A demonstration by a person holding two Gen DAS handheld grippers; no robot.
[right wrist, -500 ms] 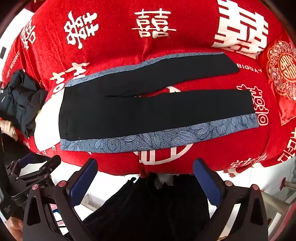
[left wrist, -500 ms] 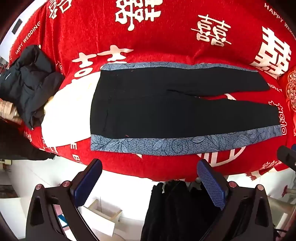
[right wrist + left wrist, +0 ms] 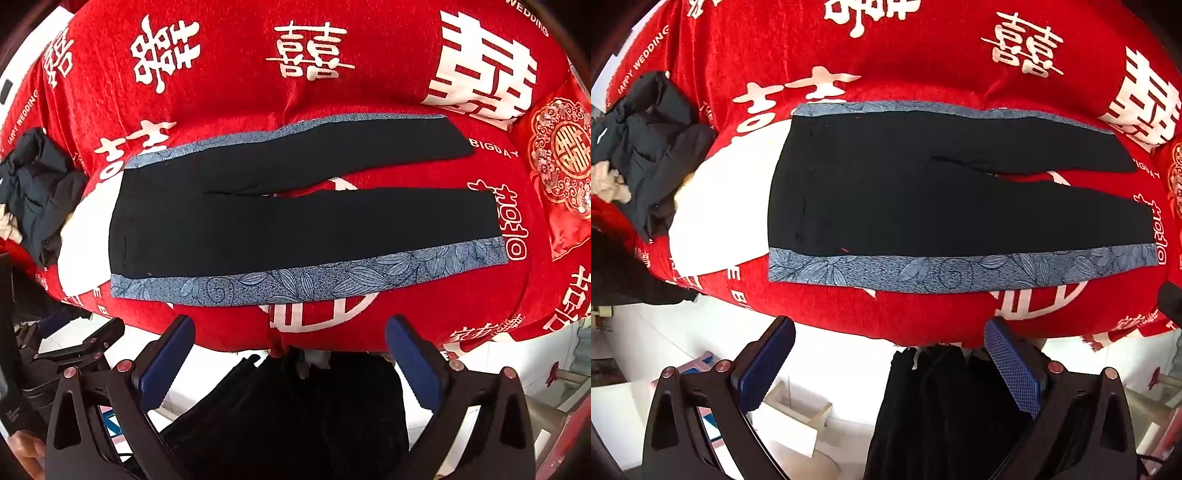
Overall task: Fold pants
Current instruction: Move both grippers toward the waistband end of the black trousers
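Observation:
Black pants (image 3: 923, 199) with blue leaf-patterned side stripes lie flat on the red cloth-covered table (image 3: 905, 55), waistband to the left, both legs spread to the right with a narrow gap between them. They also show in the right wrist view (image 3: 295, 221). My left gripper (image 3: 888, 354) is open and empty, held off the table's near edge below the waist-to-knee part. My right gripper (image 3: 290, 350) is open and empty, off the near edge below the legs. The left gripper's body (image 3: 74, 350) shows at lower left in the right wrist view.
A crumpled dark garment (image 3: 646, 147) lies at the table's left end, also in the right wrist view (image 3: 37, 192). A white patch of the cloth (image 3: 720, 214) lies beside the waistband. Dark clothes (image 3: 942, 406) hang below the near edge. A red embroidered cushion (image 3: 561, 166) sits at right.
Both grippers have shifted only slightly; the pants sit a little lower and larger in both views. The pants have not moved.

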